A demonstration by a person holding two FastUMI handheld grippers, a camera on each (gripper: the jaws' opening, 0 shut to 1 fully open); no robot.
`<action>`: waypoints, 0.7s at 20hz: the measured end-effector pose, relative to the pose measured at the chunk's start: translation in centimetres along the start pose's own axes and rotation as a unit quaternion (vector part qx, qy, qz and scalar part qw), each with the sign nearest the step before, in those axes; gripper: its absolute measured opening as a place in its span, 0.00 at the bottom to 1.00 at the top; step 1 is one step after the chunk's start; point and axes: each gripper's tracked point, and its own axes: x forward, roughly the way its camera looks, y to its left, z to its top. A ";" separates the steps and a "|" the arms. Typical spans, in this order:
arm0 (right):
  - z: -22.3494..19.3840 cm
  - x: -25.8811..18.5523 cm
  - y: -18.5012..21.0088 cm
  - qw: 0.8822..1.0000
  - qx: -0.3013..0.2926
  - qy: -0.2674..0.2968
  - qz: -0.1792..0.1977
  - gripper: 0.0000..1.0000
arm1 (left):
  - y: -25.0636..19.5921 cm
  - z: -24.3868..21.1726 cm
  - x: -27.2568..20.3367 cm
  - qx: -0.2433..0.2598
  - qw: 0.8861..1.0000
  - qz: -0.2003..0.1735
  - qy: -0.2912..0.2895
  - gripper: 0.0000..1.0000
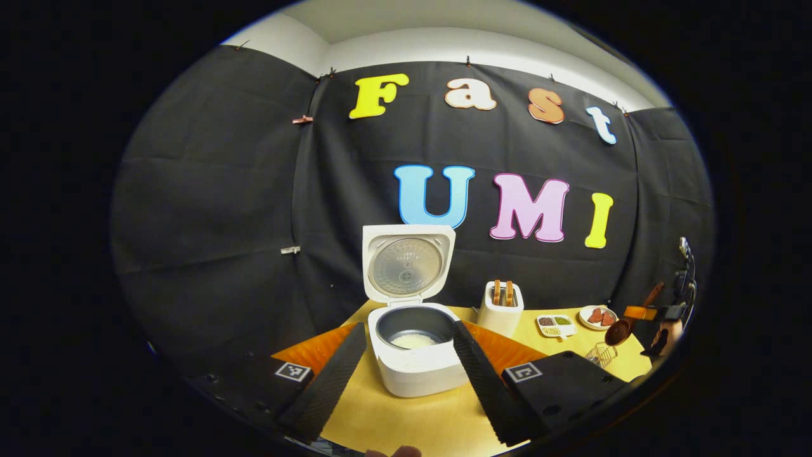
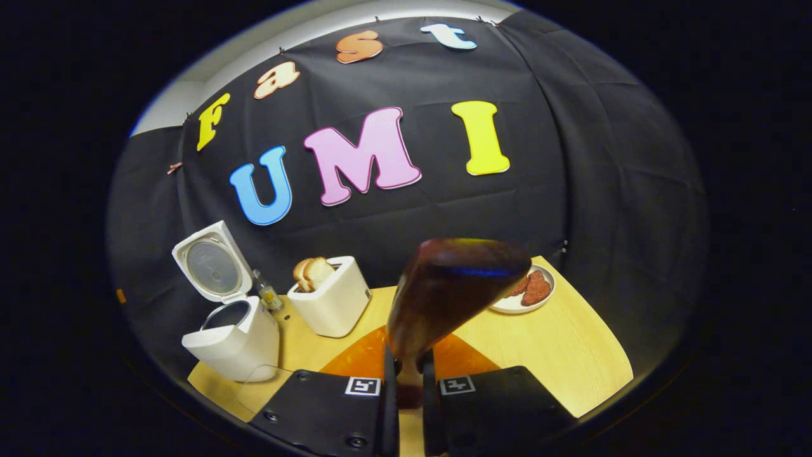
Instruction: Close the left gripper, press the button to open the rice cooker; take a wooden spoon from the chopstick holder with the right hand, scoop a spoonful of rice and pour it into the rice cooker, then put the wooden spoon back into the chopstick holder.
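Gripping the wooden spoon [image 2: 444,298] by its handle in the right tool [image 2: 406,387], bowl raised over the tabletop [image 2: 558,355]. Holding the left tool [image 1: 406,374] spread wide, framing the rice cooker [image 1: 419,368], lid up, rice [image 1: 412,341] lying in its pot.

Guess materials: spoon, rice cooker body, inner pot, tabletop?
Wooden spoon: dark wood, glossy, likely varnished; a highlight runs across the bowl. It is clamped in the right hand-held gripper.
Rice cooker body: matte white, probably plastic; smooth moulded shell.
Inner pot: dark grey, looks like coated metal.
Table: pale wood or wood-look laminate; faint grain shows.
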 end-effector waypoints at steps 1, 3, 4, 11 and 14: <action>0.4 -0.4 1.4 1.000 0.001 -0.005 0.004 0.19 | 0.2 0.1 0.0 0.005 1.000 -0.008 -0.002 0.95; 0.7 -1.3 4.4 1.000 0.005 -0.010 0.015 0.19 | 0.5 0.0 -0.2 0.007 1.000 -0.024 -0.004 0.95; 0.5 -1.7 5.8 1.000 0.004 -0.011 0.020 0.19 | 0.7 0.0 -0.2 0.005 0.999 -0.033 -0.004 0.95; -3.8 -1.8 12.6 0.999 -0.030 0.013 0.036 0.19 | 3.1 -0.5 0.2 0.001 0.998 -0.067 -0.001 0.95; -6.8 -1.1 13.7 0.996 -0.071 0.040 0.034 0.19 | 3.7 -0.6 0.4 -0.002 0.997 -0.074 0.002 0.95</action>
